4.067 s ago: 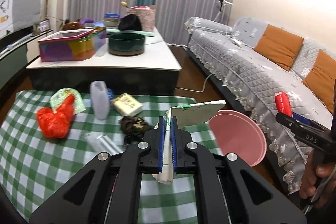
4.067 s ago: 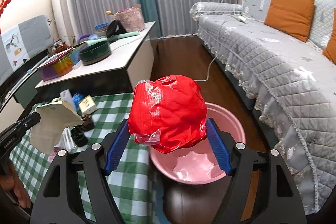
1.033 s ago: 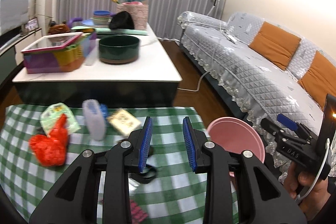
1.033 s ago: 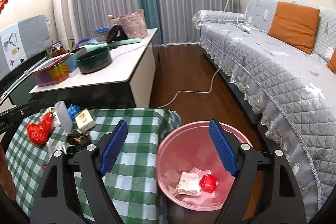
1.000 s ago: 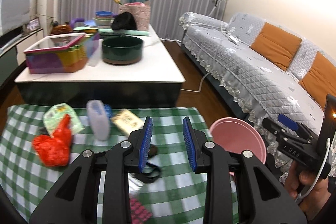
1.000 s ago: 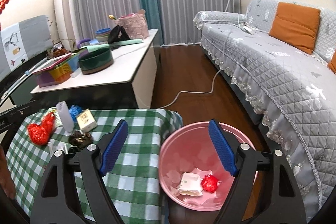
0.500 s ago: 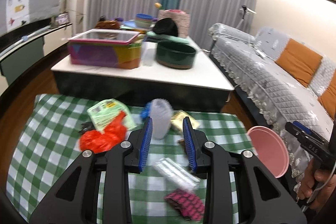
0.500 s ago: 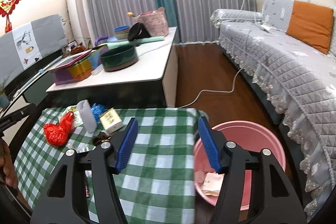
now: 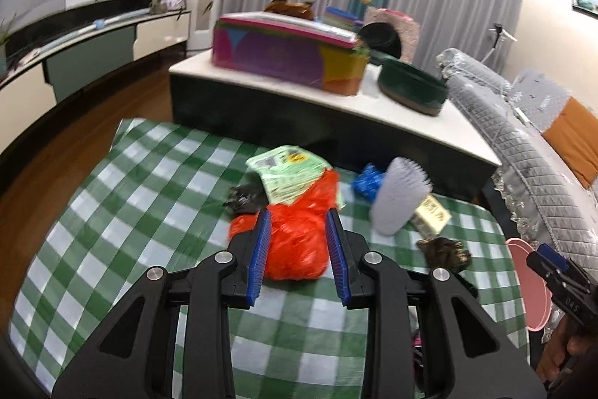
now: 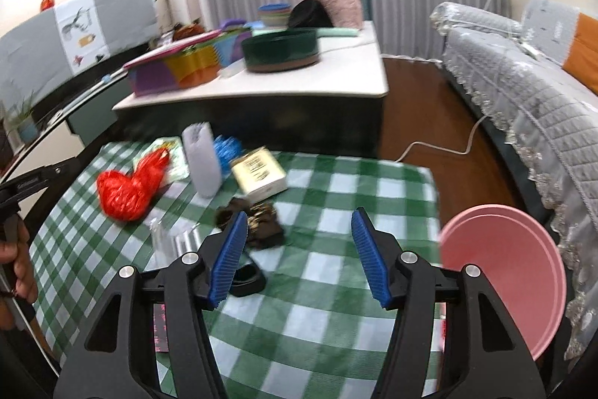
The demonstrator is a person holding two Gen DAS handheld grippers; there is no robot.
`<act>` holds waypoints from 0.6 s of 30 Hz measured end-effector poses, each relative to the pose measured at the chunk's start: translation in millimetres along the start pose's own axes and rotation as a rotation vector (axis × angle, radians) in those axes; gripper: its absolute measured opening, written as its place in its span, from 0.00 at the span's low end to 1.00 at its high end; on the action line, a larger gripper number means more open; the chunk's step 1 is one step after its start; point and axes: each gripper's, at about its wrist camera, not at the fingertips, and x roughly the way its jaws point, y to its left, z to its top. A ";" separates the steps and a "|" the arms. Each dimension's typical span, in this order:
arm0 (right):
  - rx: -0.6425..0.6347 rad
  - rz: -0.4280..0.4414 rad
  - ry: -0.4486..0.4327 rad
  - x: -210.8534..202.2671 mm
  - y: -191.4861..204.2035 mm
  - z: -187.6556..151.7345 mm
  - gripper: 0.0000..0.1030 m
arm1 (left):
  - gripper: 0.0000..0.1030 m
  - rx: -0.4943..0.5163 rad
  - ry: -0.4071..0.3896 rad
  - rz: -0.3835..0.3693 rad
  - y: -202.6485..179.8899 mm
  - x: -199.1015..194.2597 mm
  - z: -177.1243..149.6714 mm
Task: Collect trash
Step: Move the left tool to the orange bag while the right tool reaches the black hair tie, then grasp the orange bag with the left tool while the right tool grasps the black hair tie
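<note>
Bag (image 9: 297, 245), red, lies on table (image 9: 123, 197) between my left claw (image 9: 299, 262) pads, long axis running away, knot far; both claws released, right claw (image 10: 299, 257) empty.

The green-and-white checked tablecloth (image 10: 336, 212) looks like smooth wipe-clean cloth. The red bag (image 9: 299, 245) is crinkly shiny plastic, and the pink bin (image 10: 504, 272) is smooth matt plastic. The gripper pads (image 10: 228, 257) are ribbed blue rubber, the floor (image 10: 418, 122) glossy wood, and the sofa cover (image 10: 530, 107) quilted grey fabric.

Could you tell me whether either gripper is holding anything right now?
Neither: the left gripper frames the red bag ungripped; the right gripper is empty.
</note>
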 end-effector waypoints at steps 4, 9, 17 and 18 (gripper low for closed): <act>-0.036 0.033 0.030 14.2 13.8 -5.5 0.58 | 0.33 -0.021 0.028 0.016 9.5 12.6 -3.5; -0.059 0.060 0.072 30.5 21.7 -11.4 0.64 | 0.59 -0.044 0.048 0.027 10.9 26.8 -4.1; -0.077 0.096 0.143 54.2 25.7 -21.1 0.68 | 0.68 -0.066 0.087 0.056 11.3 49.1 -7.5; -0.080 0.101 0.155 57.1 26.0 -22.3 0.68 | 0.68 -0.073 0.095 0.055 12.4 52.1 -8.0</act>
